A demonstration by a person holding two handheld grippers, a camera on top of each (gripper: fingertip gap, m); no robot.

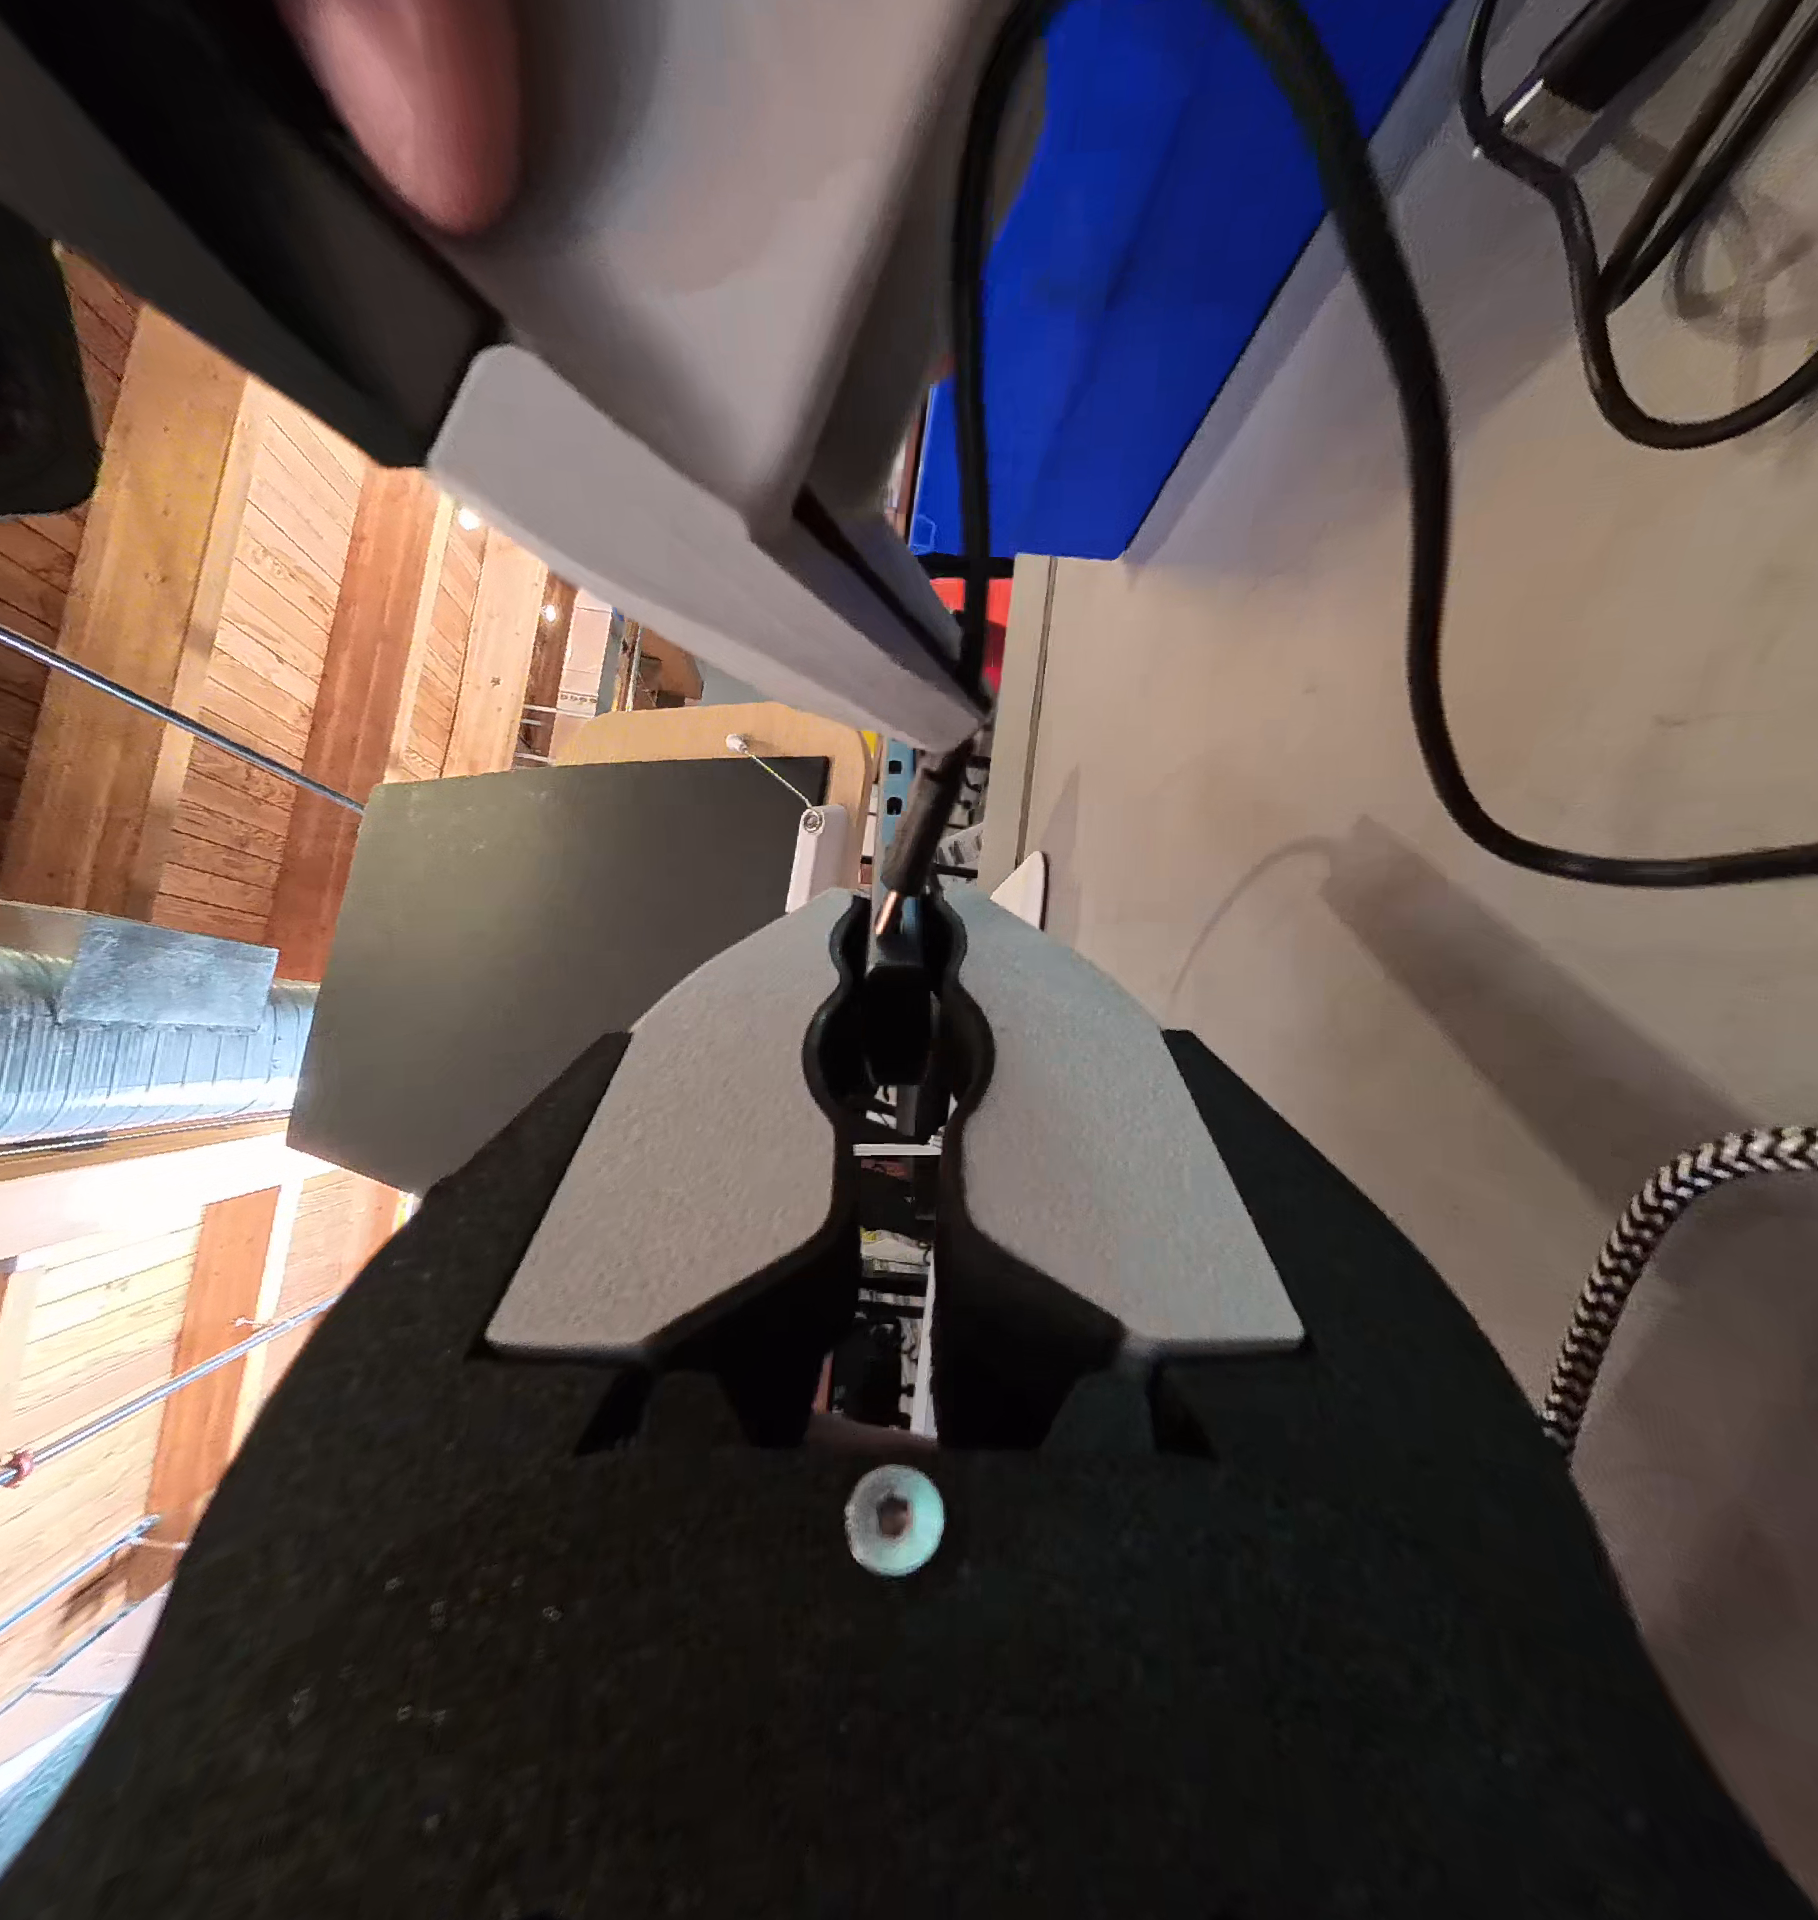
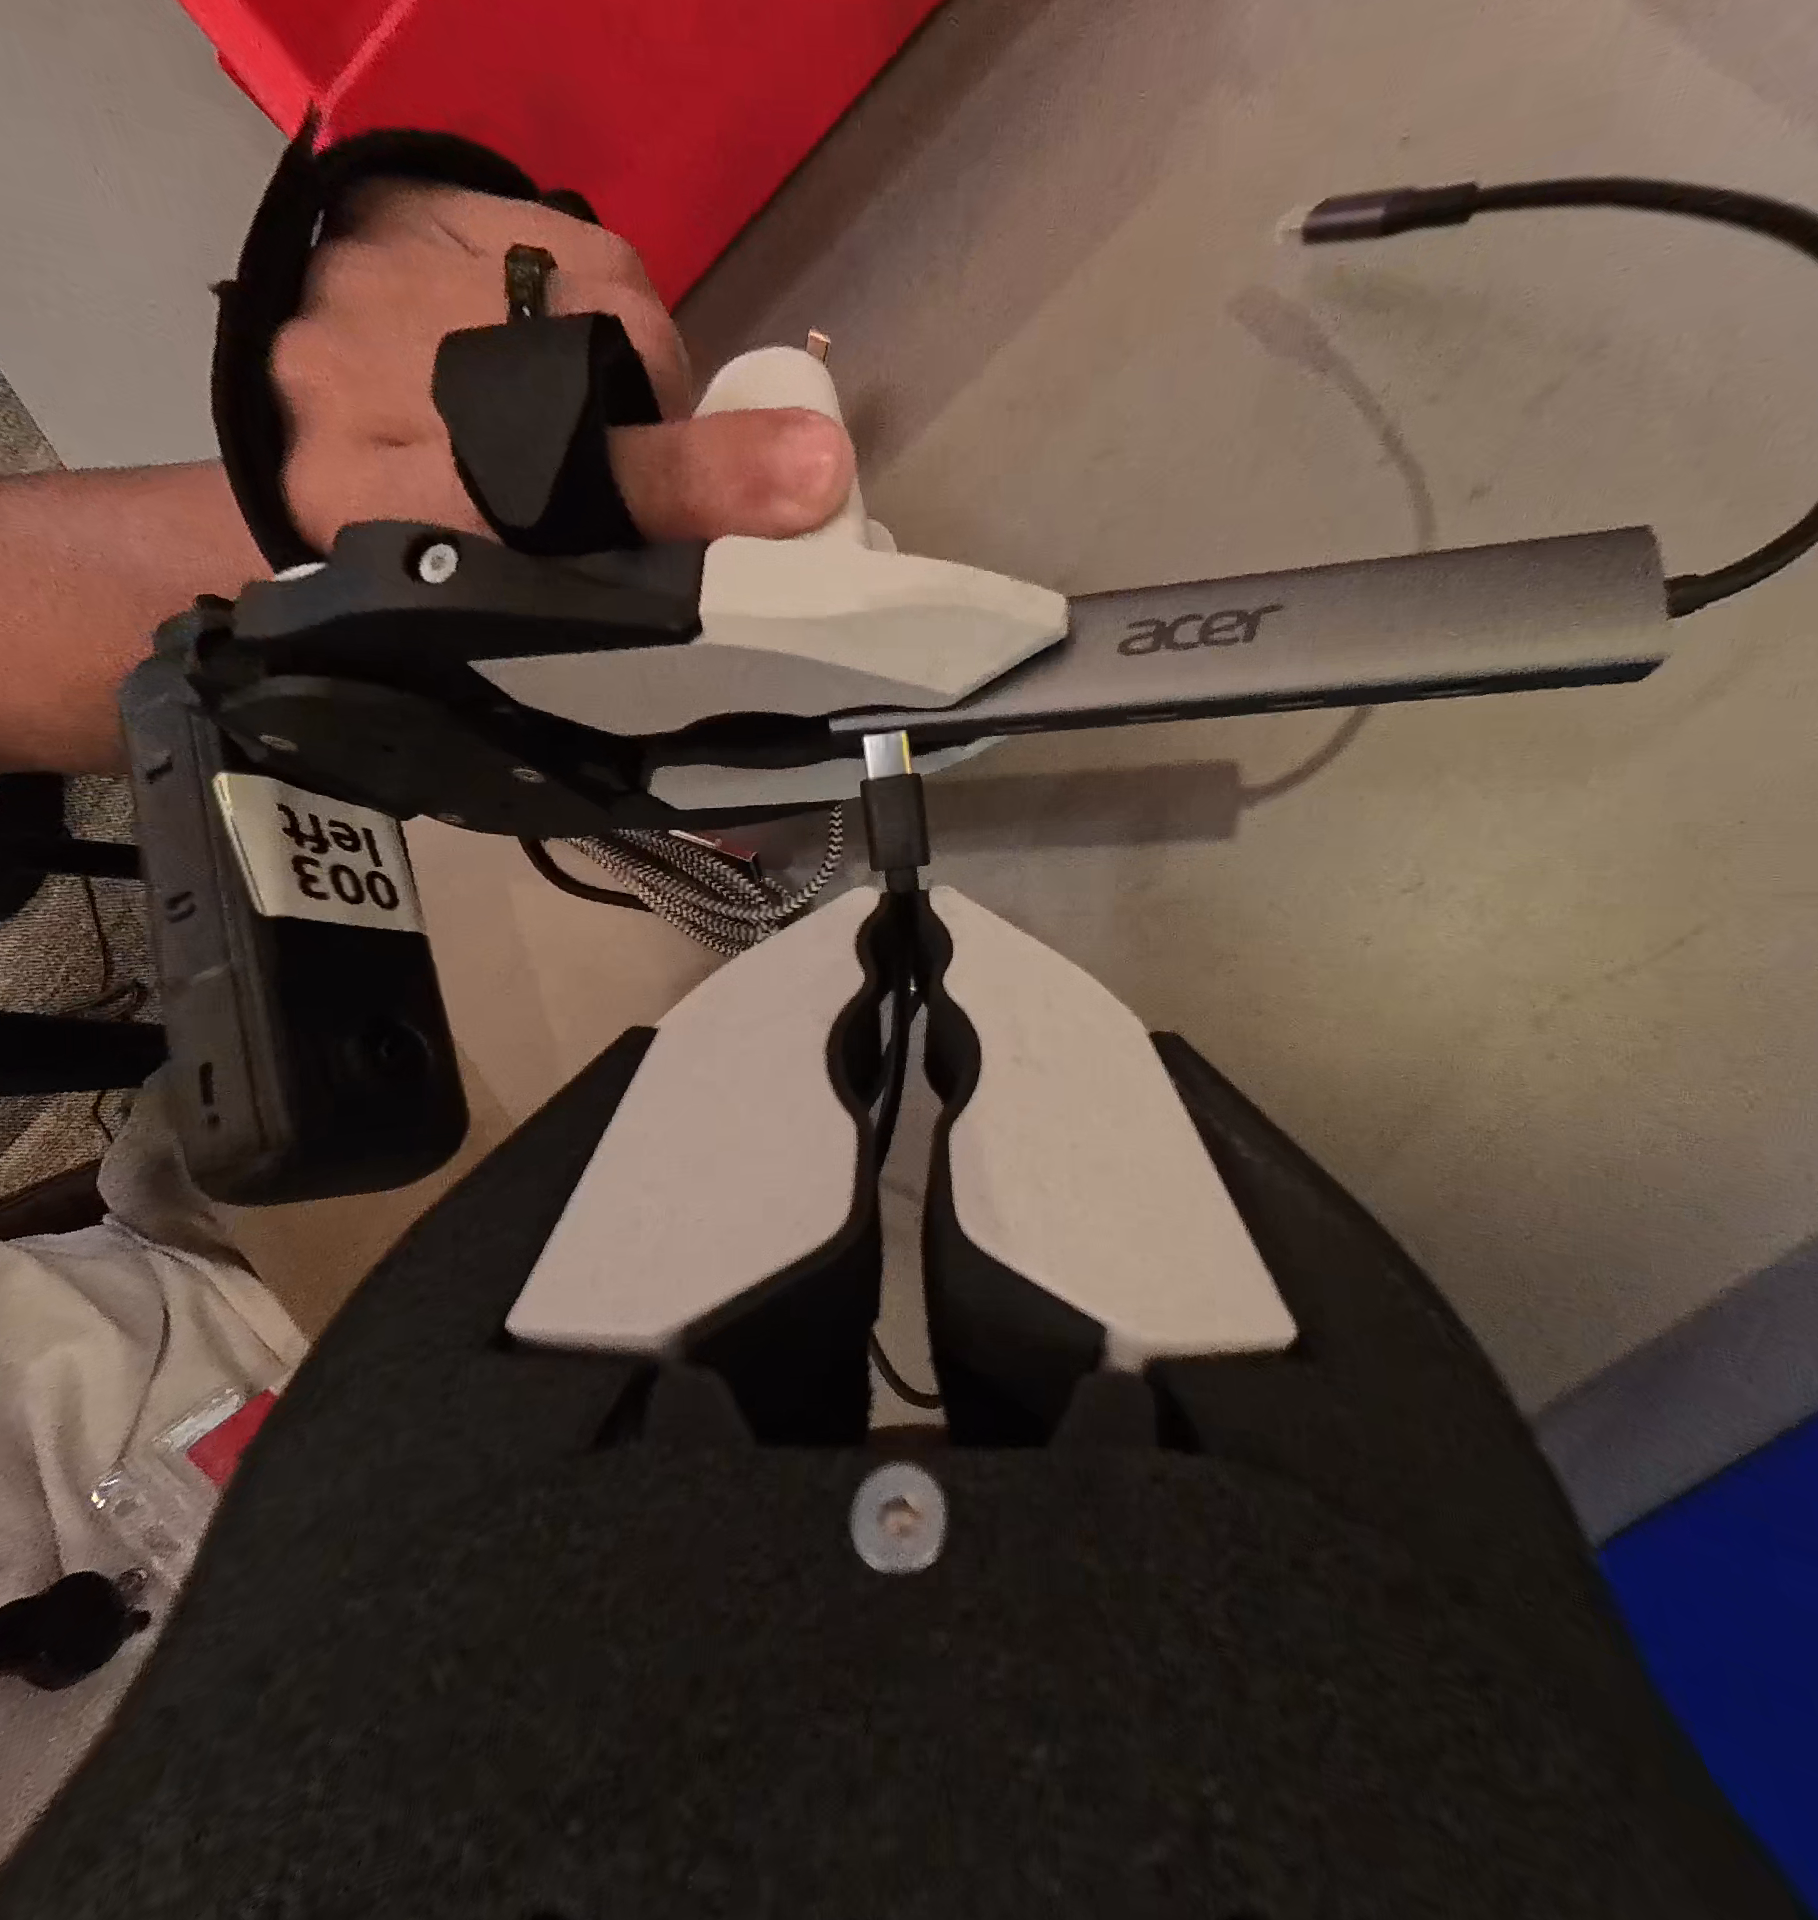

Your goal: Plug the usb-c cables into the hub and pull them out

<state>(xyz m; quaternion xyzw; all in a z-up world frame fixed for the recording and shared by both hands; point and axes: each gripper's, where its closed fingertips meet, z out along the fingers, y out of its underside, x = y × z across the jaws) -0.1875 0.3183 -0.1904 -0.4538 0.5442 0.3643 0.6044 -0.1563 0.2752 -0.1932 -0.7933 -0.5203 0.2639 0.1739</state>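
Note:
In the right wrist view my left gripper (image 2: pixel 1009 691) is shut on the left end of the grey hub (image 2: pixel 1352 623) and holds it level above the table. My right gripper (image 2: pixel 900 904) is shut on a black usb-c cable just behind its plug (image 2: pixel 894 821). The plug points up at the hub's side edge, and its metal tip still shows where it meets the edge. In the left wrist view my left gripper (image 1: pixel 897 925) grips the hub (image 1: pixel 889 997) end-on. The plug (image 1: pixel 915 842) comes in from above, below the other gripper's grey finger (image 1: pixel 676 416).
The hub's own cable curls right to a loose plug (image 2: pixel 1393 213). A black-and-white braided cable (image 2: pixel 739 883) lies under the left gripper. More black cables (image 1: pixel 1424 623) lie on the grey table (image 2: pixel 1404 1039). A blue bin (image 1: pixel 1144 312) and a red bin (image 2: pixel 593 94) stand at its edges. My right fingertips sit around 5 cm from my left ones.

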